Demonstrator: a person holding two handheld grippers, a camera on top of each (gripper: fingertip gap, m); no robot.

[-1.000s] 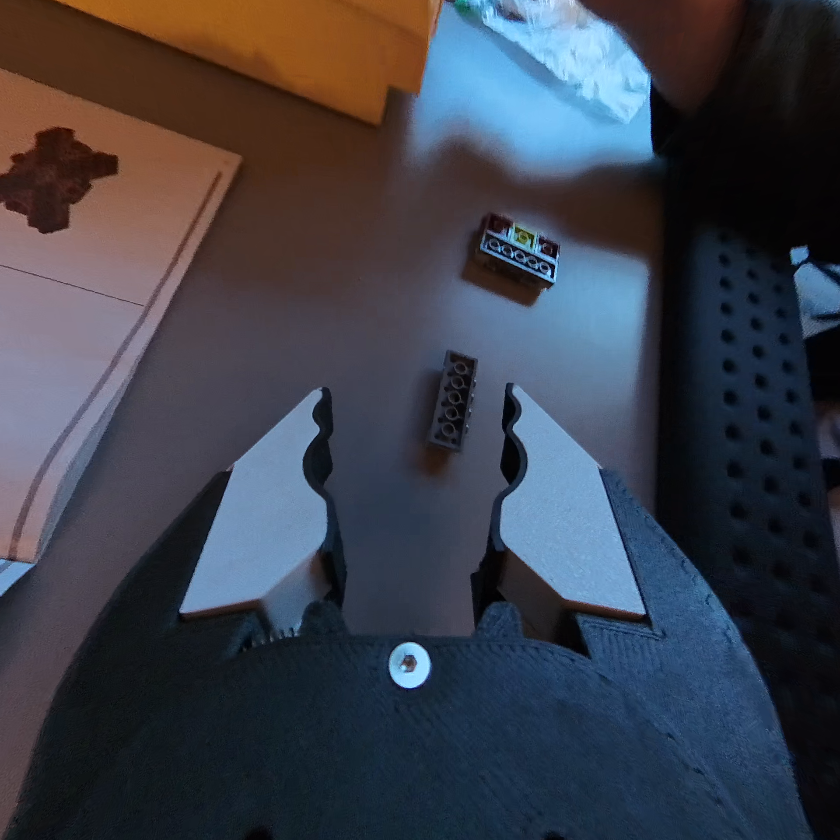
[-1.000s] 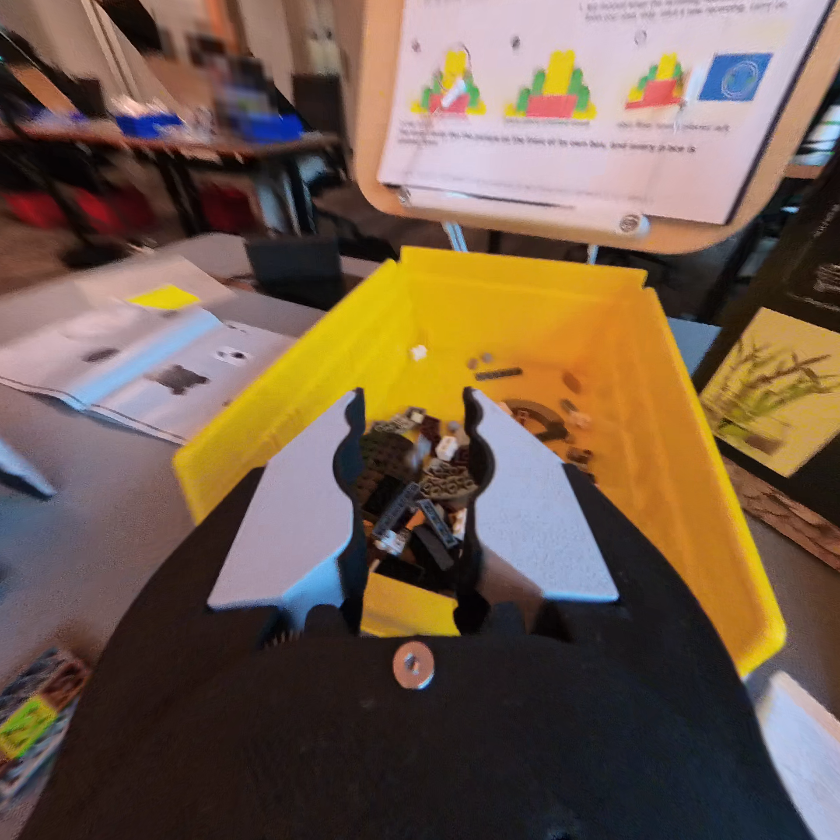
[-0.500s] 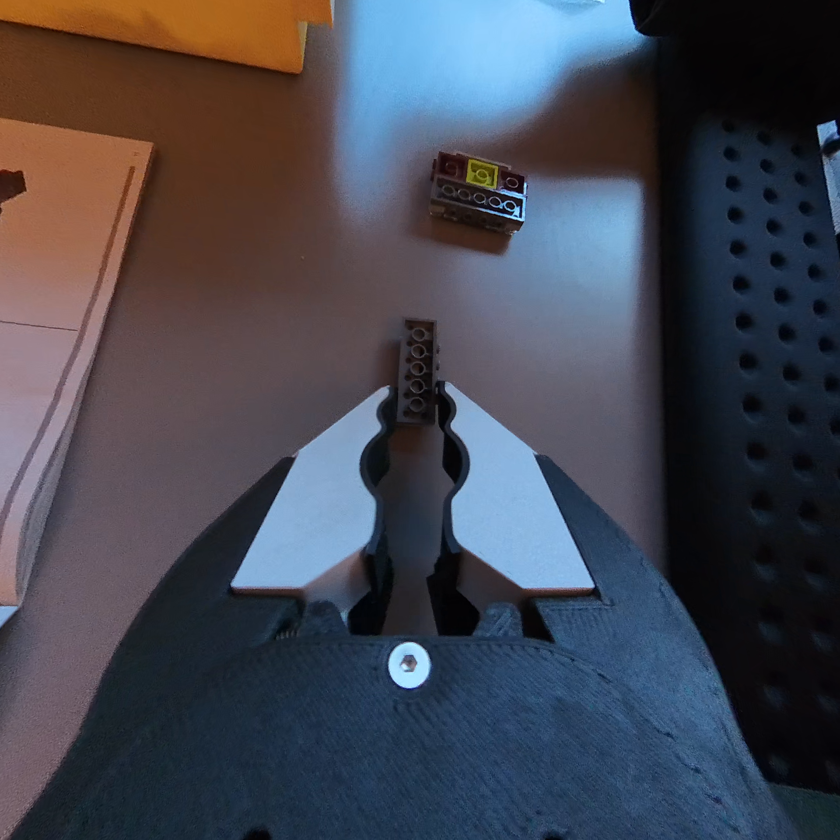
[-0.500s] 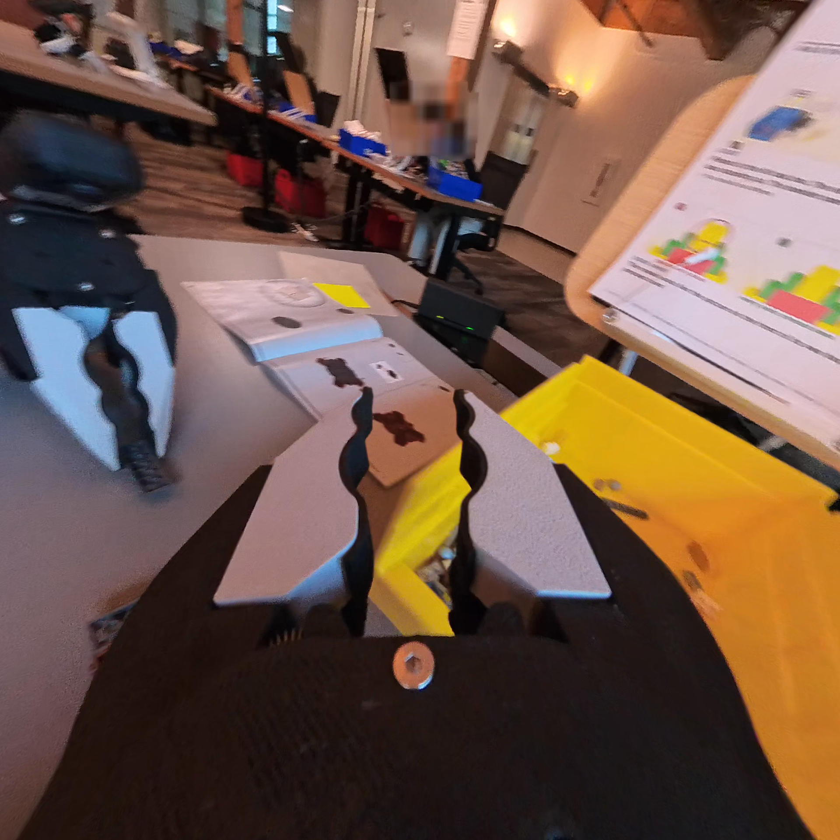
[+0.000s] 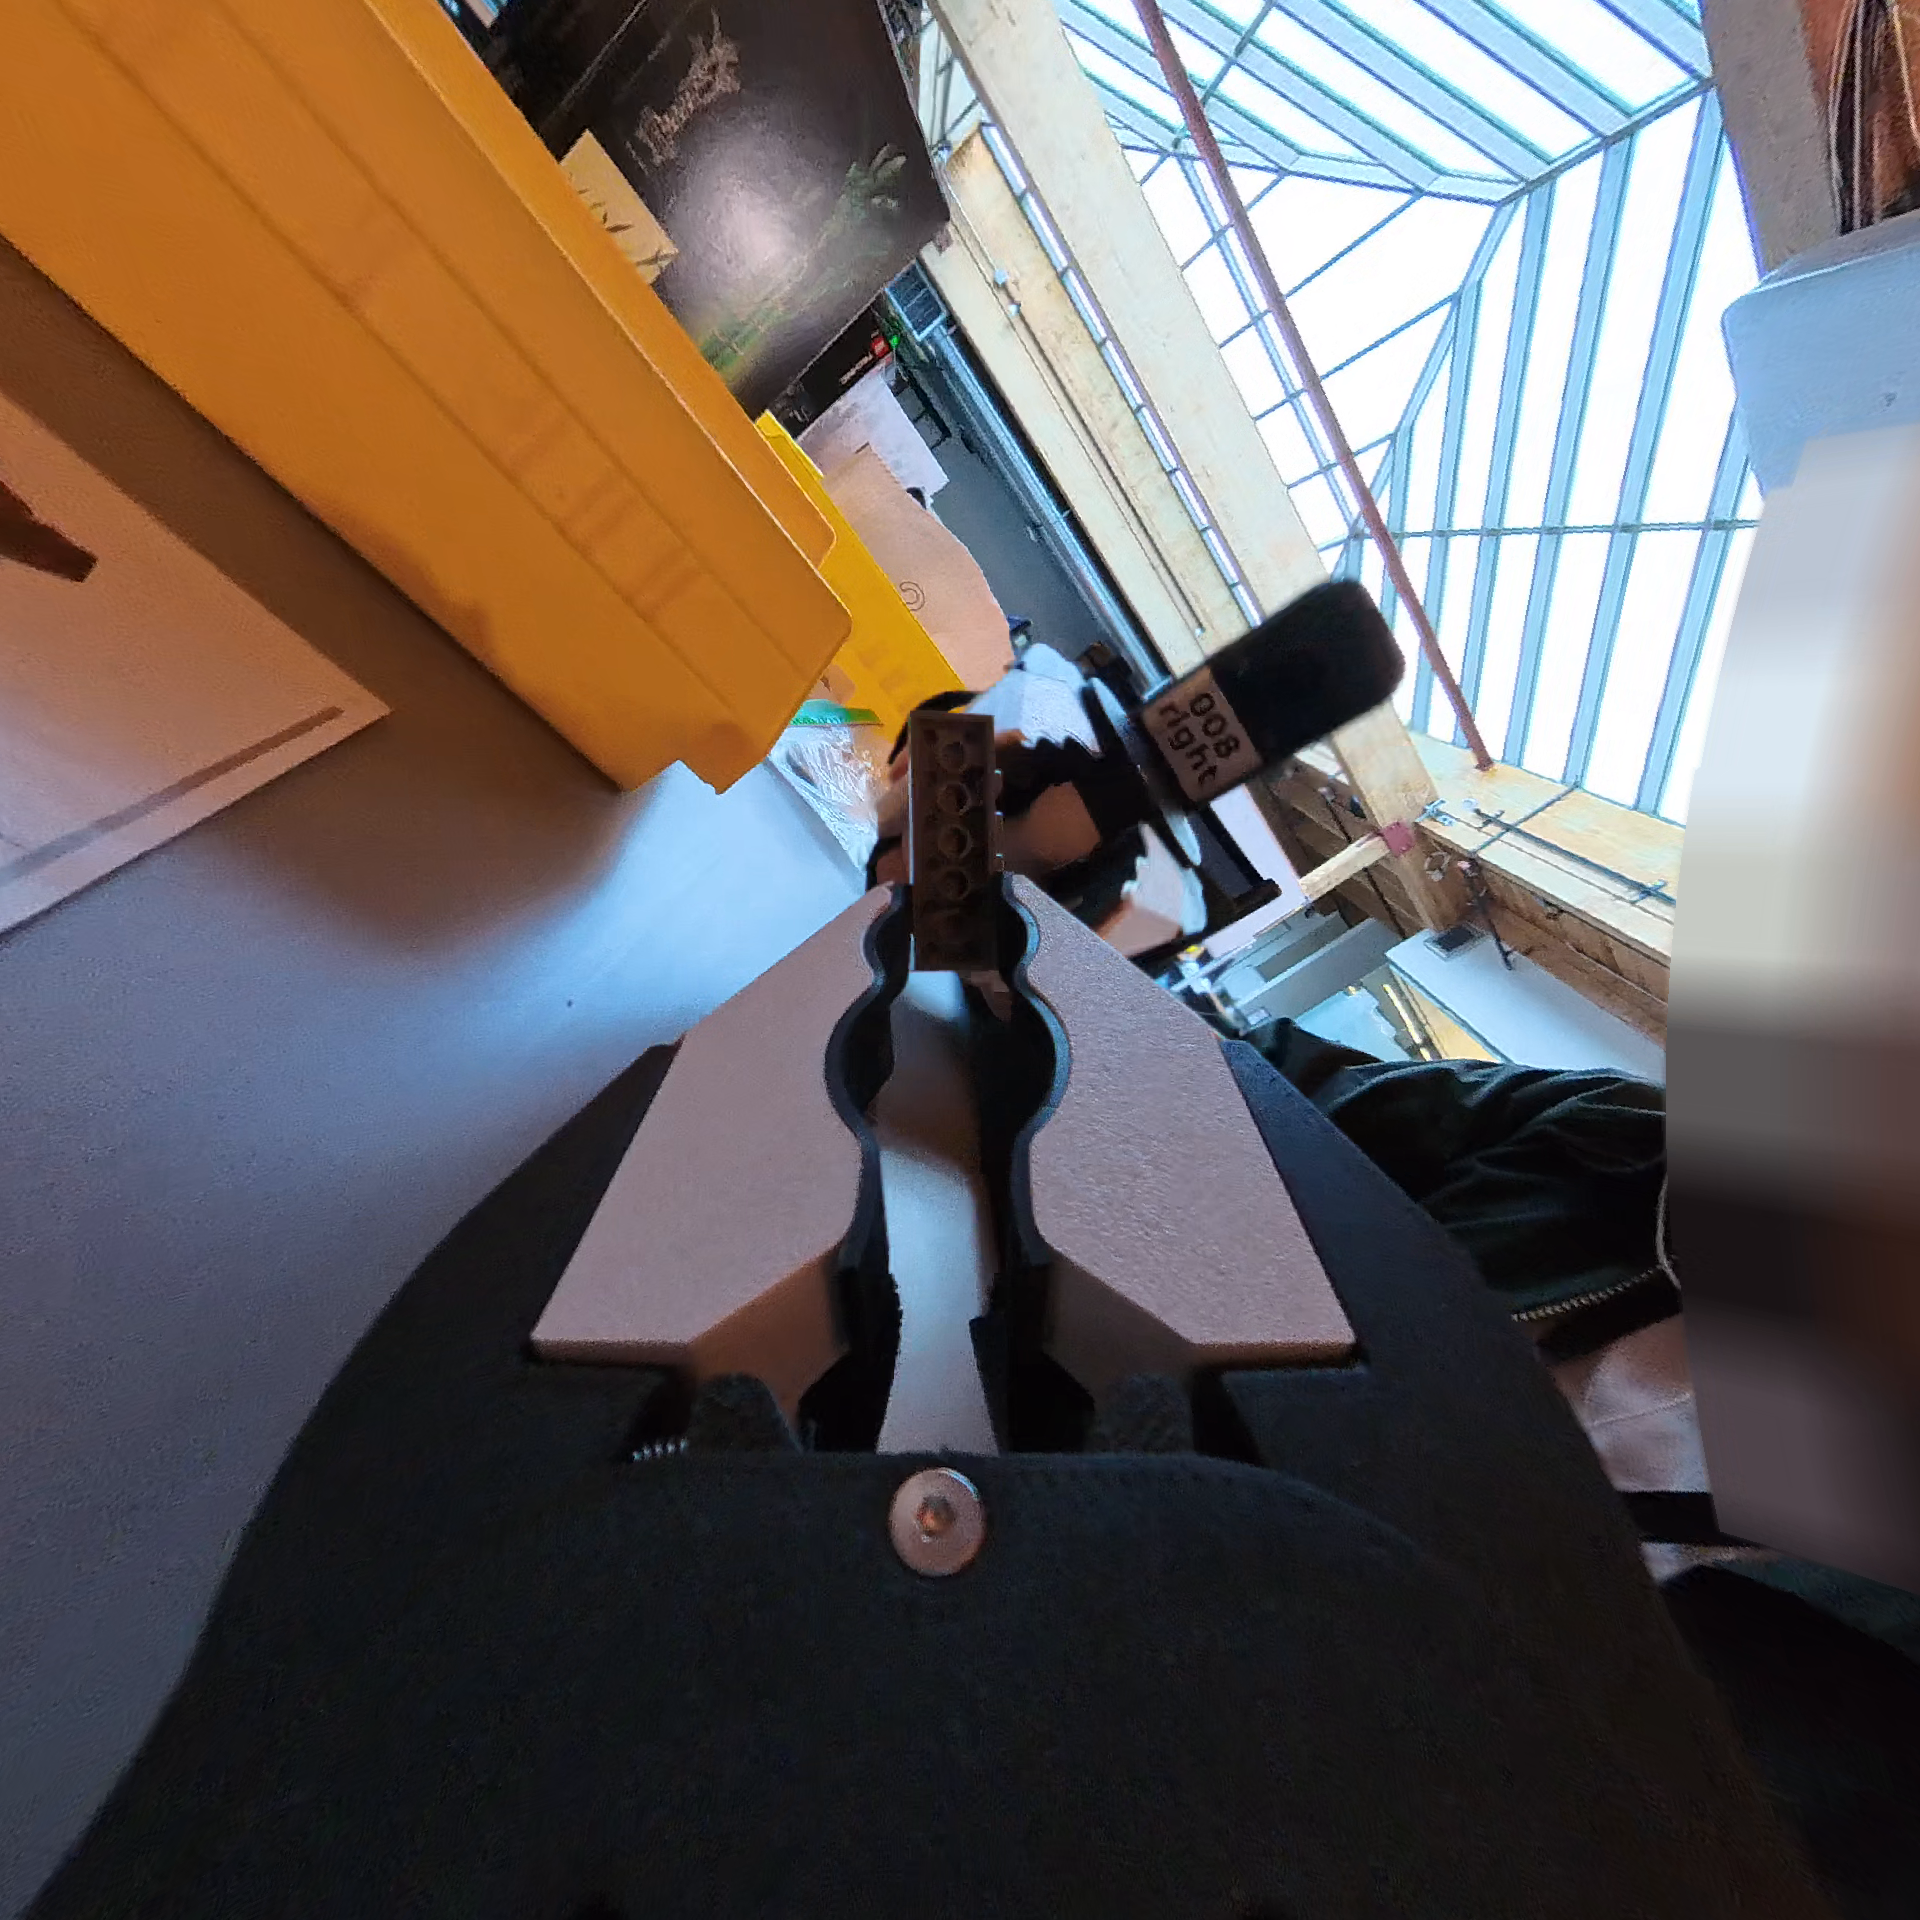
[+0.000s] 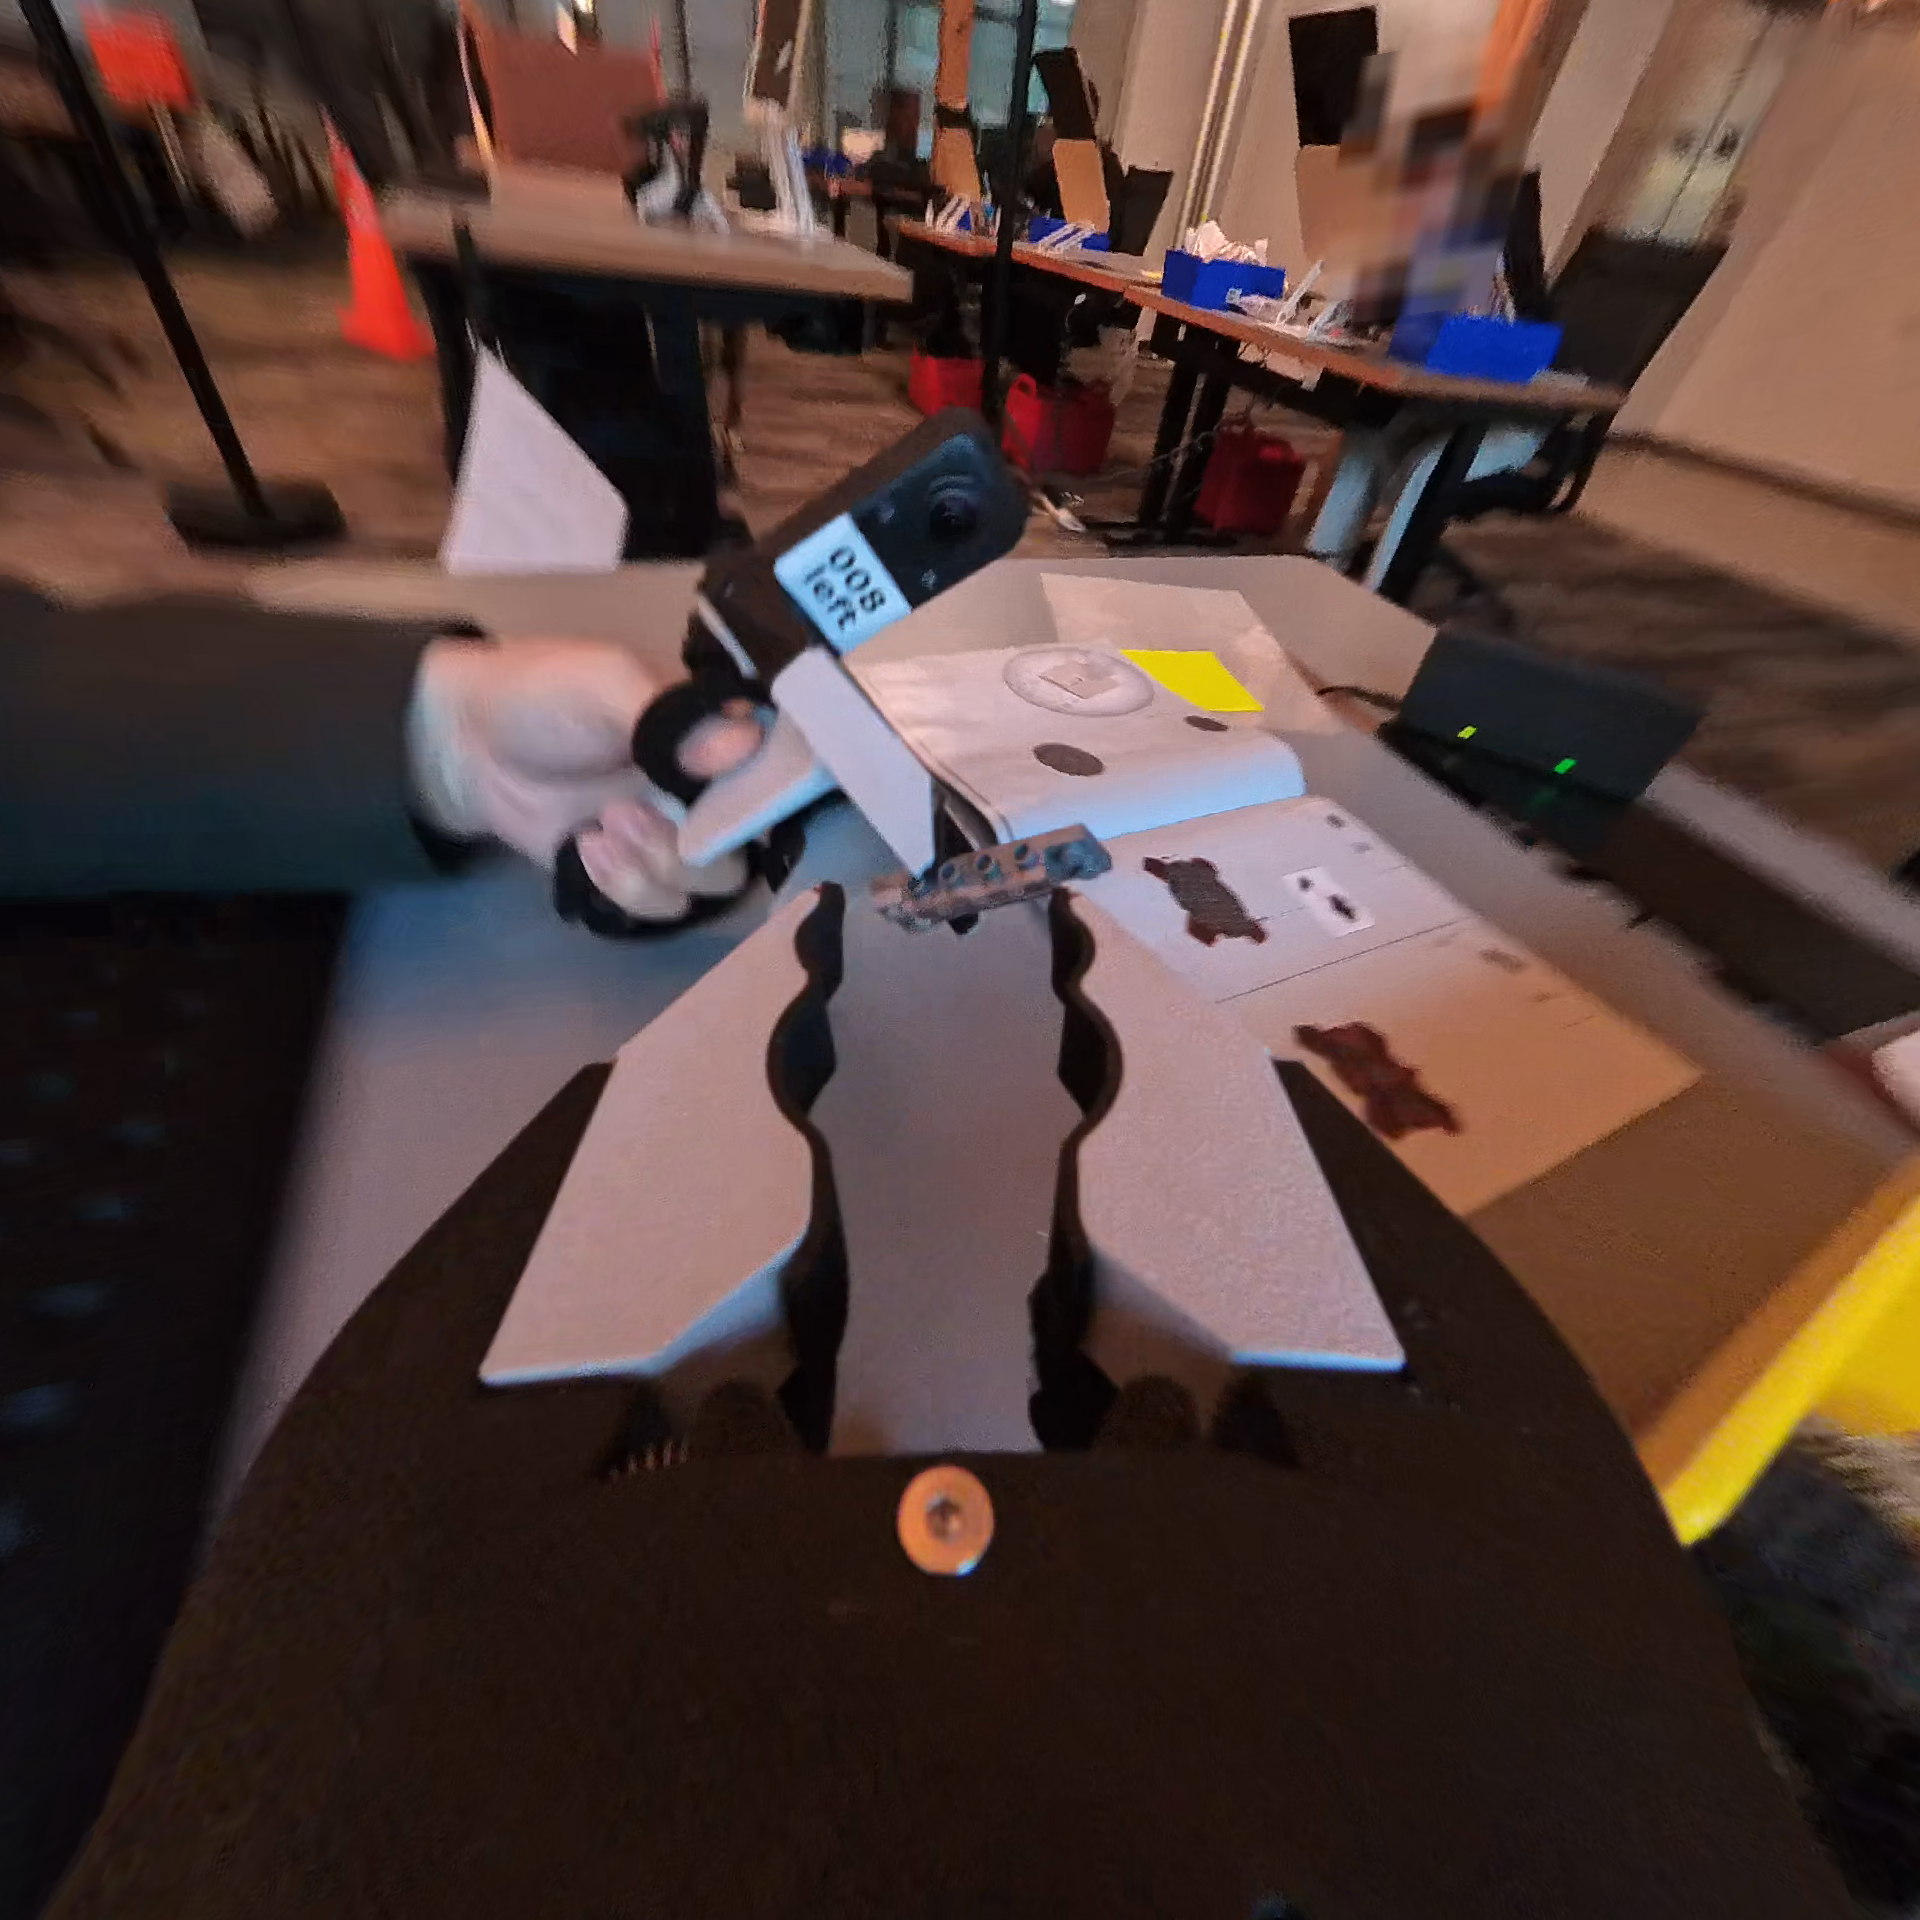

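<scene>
1. Surface: grey table. Black perforated mat at its left edge, open instruction booklet right of centre, yellow bin far right.
2. Room: more tables with blue boxes and an orange cone behind in the right wrist view; glazed roof overhead in the left wrist view.
3. Left gripper: clenched on a dark grey studded brick, lifted clear of the table. The brick's near end sits between the fingertips; the rest sticks out forward.
4. A gloved hand holds that gripper, seen in the right wrist view.
5. Right gripper: jaws apart, nothing between them. The brick hangs just beyond its tips, roughly crosswise; blur makes the gap hard to judge.
</scene>
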